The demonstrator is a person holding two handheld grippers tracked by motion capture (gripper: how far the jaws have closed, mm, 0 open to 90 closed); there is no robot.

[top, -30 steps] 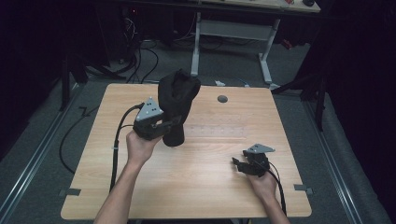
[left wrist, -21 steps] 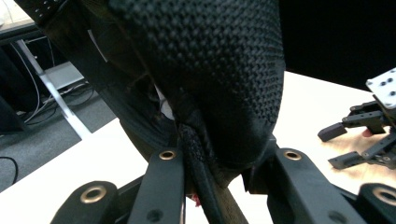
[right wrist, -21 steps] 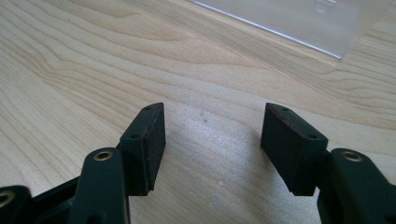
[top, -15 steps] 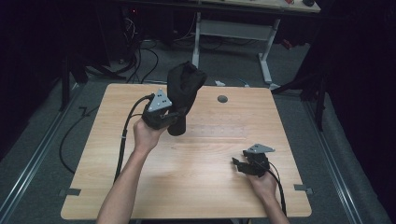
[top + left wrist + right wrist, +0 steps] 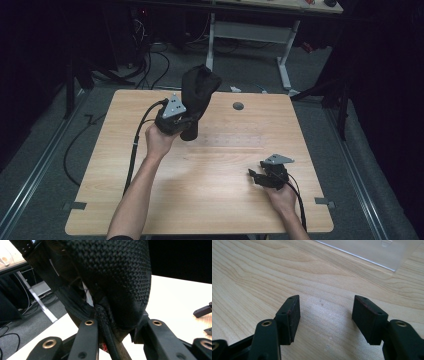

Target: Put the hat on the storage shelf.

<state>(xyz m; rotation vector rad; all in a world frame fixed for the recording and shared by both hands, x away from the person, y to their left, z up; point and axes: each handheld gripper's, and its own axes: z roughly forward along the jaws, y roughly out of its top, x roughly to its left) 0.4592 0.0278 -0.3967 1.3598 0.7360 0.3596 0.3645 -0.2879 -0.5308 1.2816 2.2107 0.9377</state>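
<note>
Fingers of the left gripper [image 5: 184, 121] clamp the black shoe [image 5: 196, 97], carried farther away.

In the left gripper view, the black mesh shoe [image 5: 112, 277] runs off the top edge, so its full outline cannot be told, and it covers the gap between the left tongs [image 5: 120, 326], hiding where the jaws meet it. A small black piece at 3 o'clock [image 5: 203, 311] is cut by the edge (perhaps part of the other tool). In the high view, the shoe [image 5: 197, 92] hides the left tongs' tips. The right tongs [image 5: 257, 176] are too small there to judge. In the right gripper view, a clear sheet [image 5: 372, 250] at 1 o'clock is cropped and blurred.
</note>
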